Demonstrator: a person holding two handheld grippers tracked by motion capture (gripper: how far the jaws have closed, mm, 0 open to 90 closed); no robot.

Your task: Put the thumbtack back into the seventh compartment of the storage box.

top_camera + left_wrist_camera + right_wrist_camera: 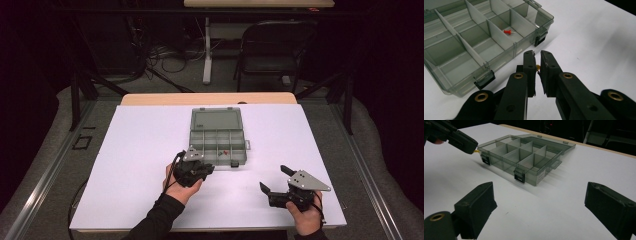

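**Left hand-held gripper clamped on yellow pin beside open box**

I have the left hand-held gripper [537, 55] just off the near left corner of the box [218, 135], above the white tabletop [140, 145]. Its jaws stand nearly together, and a small yellow pin [538, 67] is pinched between the pads. In the right gripper view the yellow tip pokes out of that hand-held gripper [472, 148] next to the box's near corner latch [484, 159]. Whether the pin touches the box wall I cannot tell.

The box lies in the middle of the tabletop, lid [216, 119] folded flat on the far side, dividers upright. A red pin [507, 31] lies on the floor of one compartment in the near row, toward the right end of the box. The compartments next to it look bare in the left gripper view.

I hold the right hand-held gripper [275, 179] near the near right edge of the tabletop, well apart from the box. Its jaws are spread wide with nothing between them. In its own view both jaws frame bare tabletop, the box beyond.
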